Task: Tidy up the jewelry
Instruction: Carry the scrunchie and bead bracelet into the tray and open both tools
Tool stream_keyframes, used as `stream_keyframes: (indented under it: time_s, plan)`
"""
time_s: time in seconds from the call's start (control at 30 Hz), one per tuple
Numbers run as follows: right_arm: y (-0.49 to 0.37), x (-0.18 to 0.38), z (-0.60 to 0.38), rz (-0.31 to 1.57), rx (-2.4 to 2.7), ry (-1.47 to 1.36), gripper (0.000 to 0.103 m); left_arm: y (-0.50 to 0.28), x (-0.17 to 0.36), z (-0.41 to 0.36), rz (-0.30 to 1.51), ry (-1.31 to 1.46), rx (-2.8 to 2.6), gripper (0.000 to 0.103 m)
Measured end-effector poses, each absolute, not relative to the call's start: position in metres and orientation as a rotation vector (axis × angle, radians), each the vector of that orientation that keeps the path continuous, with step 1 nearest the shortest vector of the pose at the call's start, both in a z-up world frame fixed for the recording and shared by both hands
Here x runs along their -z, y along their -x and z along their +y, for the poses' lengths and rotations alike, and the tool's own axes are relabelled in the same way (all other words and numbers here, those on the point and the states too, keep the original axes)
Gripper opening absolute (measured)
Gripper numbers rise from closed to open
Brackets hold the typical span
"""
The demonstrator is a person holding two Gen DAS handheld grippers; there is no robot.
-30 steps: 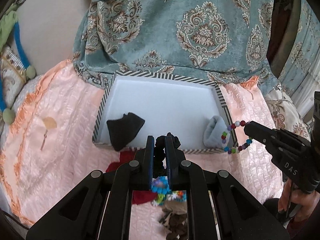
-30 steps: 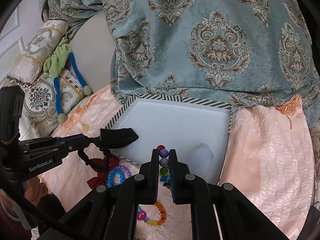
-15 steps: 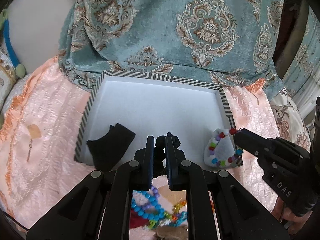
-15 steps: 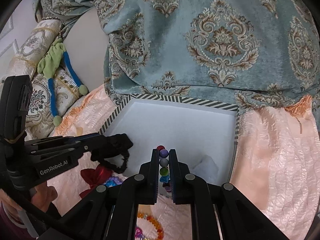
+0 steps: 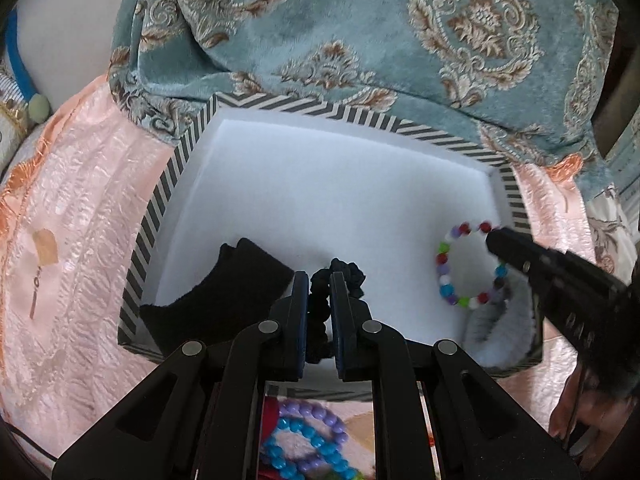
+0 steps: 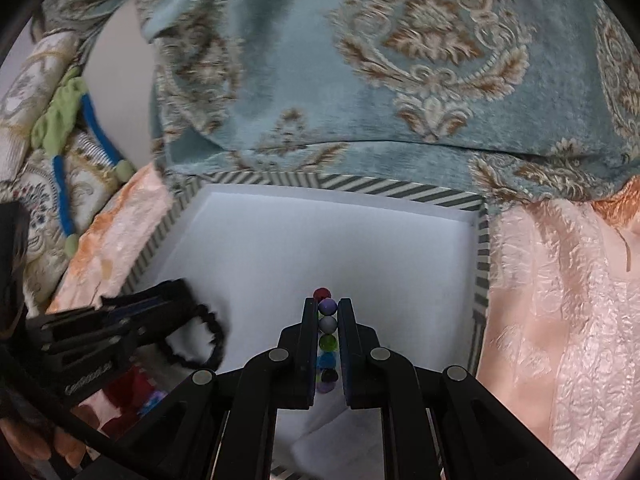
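Left gripper [image 5: 319, 280]: jaws nearly together, pinching a black hair scrunchie [image 5: 340, 276] whose ruffled loop bulges past the fingertips and hangs over the near part of the box.
Right gripper [image 6: 328, 312]: jaws nearly together, clamped on a multicoloured bead bracelet [image 6: 327, 322]; red, lilac, grey, green, blue and dark beads line up in the slot between the fingers.
Bracelet from the left view: the rest of the ring [image 5: 460, 268] hangs open under the right gripper's tip, over the box's near right corner, above a pale grey pouch [image 5: 496, 324].
Striped box [image 5: 176, 168]: white-lined, with a black-and-white striped rim, sitting on a peach quilted bedspread [image 5: 80, 208] below a teal damask blanket [image 5: 360, 40].
Black cloth [image 5: 224, 292]: lies in the near left corner of the box, partly behind the left gripper's body.
Hard to make out: blue and lilac bead bracelets [image 5: 304, 440] outside the box show only through the gap under the left gripper; in the right view the left gripper and scrunchie are blurred.
Pose: both grippers tilt steeply downward over the box, side by side; fingers of the person's right hand [image 5: 576, 412] show at the lower right edge.
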State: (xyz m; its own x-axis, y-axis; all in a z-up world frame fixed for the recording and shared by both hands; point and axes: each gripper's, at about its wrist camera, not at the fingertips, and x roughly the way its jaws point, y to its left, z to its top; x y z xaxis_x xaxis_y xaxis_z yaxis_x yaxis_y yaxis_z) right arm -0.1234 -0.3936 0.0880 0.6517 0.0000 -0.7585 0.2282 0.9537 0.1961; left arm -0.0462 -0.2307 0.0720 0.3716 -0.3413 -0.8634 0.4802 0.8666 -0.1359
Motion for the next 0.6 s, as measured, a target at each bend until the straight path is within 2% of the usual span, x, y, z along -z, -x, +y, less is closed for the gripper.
stream_keyframes:
  time_s: [0.5, 0.57, 0.6]
  plan:
    - [0.105, -0.063, -0.414, 0.899, 0.237, -0.246, 0.009, 0.044, -0.056, -0.242, 1.050, -0.208, 0.490, 0.010]
    - [0.104, -0.059, -0.412, 0.915, 0.237, -0.250, 0.011, 0.044, -0.055, -0.241, 1.050, -0.211, 0.486, 0.012]
    - [0.105, -0.059, -0.412, 0.915, 0.237, -0.250, 0.016, 0.044, -0.055, -0.241, 1.051, -0.210, 0.485, 0.013]
